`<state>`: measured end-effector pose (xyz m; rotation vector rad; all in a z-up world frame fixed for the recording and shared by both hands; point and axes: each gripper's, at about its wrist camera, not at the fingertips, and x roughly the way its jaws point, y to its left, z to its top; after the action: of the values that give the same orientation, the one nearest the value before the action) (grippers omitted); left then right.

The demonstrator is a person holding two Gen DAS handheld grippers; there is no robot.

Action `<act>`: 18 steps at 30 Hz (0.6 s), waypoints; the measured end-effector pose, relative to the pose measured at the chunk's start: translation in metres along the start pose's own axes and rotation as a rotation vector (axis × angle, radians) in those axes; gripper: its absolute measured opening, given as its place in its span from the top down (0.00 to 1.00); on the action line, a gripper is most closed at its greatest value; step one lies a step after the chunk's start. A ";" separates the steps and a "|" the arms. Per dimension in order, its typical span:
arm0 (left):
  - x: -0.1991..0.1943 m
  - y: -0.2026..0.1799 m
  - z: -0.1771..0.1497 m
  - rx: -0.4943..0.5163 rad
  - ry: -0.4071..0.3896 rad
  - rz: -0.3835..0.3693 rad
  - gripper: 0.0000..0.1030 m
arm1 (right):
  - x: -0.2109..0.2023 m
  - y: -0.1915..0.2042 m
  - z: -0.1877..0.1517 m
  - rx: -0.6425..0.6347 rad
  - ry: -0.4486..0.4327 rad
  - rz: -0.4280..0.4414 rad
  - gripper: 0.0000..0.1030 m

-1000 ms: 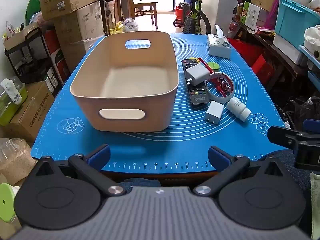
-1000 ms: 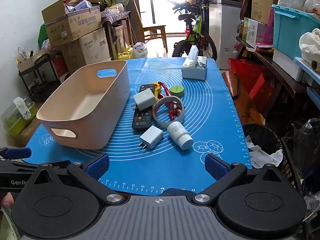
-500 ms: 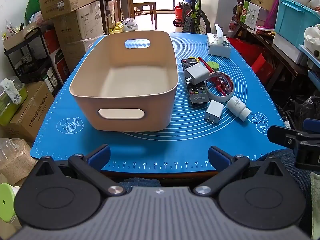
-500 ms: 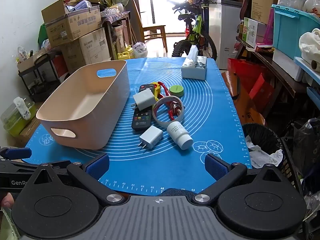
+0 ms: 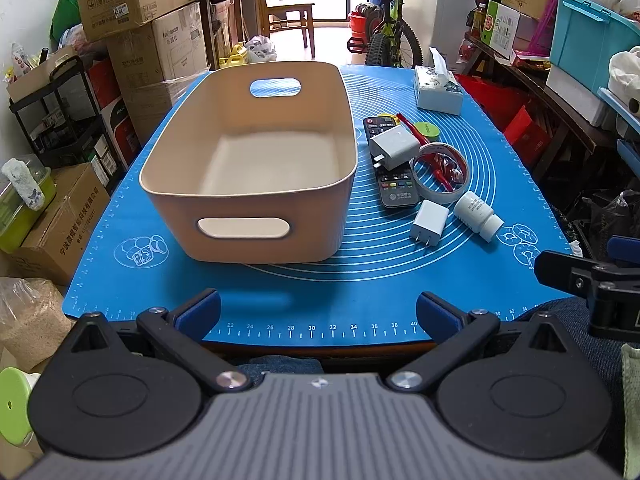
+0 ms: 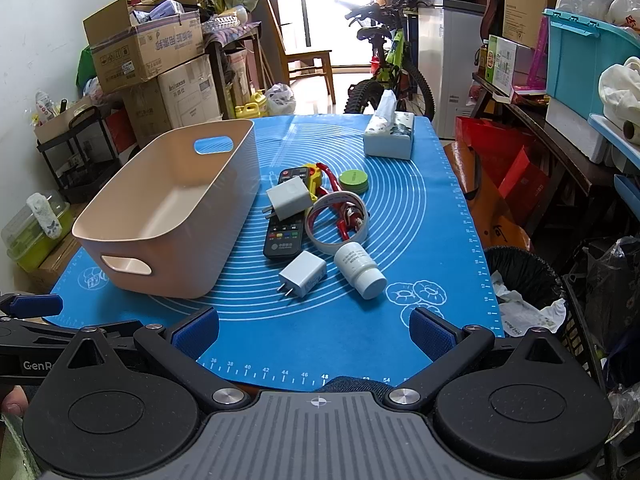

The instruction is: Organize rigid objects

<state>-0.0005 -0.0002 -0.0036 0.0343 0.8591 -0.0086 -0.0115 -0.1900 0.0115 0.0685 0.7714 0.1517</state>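
Only the right wrist view shows the yellow item behind the charger; both tools gape, holding nothing.

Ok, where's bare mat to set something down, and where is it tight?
Bare mat: the near strip between the bin, the small charger and the mat's front edge; also the right side past the bottle, up toward the tissue box. Crowded: the cluster right of the bin, with the remote, big charger, tape ring and green lid.

Tissue box, bicycle, wooden chair.
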 end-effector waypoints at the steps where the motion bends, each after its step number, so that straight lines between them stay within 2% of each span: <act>1: 0.001 0.001 0.000 0.000 -0.001 0.001 0.00 | 0.000 0.000 0.000 0.000 0.000 0.000 0.02; 18: 0.001 0.000 0.000 0.001 0.001 0.001 0.00 | 0.000 0.000 0.000 0.000 0.000 0.000 0.02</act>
<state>0.0004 0.0002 -0.0045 0.0361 0.8603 -0.0079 -0.0118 -0.1898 0.0118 0.0687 0.7713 0.1515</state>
